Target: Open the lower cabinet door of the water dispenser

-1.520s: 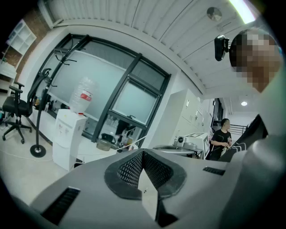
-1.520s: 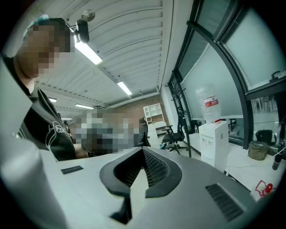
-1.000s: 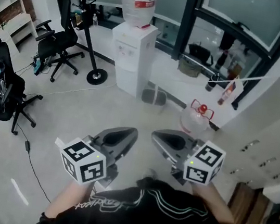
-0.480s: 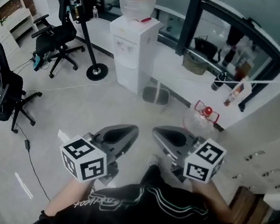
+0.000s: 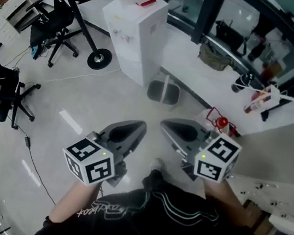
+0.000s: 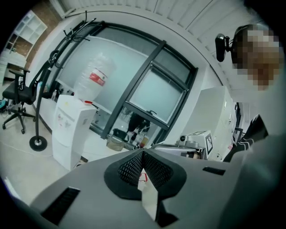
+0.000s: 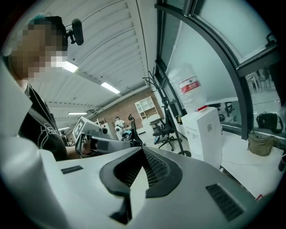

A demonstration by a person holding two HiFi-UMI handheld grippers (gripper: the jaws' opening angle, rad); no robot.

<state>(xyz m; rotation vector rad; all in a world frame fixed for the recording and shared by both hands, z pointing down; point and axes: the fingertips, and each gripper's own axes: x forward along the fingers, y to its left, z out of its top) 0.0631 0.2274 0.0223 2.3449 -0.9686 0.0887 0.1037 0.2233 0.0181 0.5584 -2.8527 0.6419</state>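
White water dispenser [image 5: 132,34] with its lower cabinet door [image 5: 125,63] still shut, well apart from left gripper [image 5: 140,125] and right gripper [image 5: 164,126], both jaws together, empty; door probably light, stiff: hook its free edge

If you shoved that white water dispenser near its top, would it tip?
Possibly: the dispenser is tall and narrow with a big bottle on top, so probably top-heavy. How full the bottle is I cannot tell. Pushed low, it might rather slide on the smooth floor.
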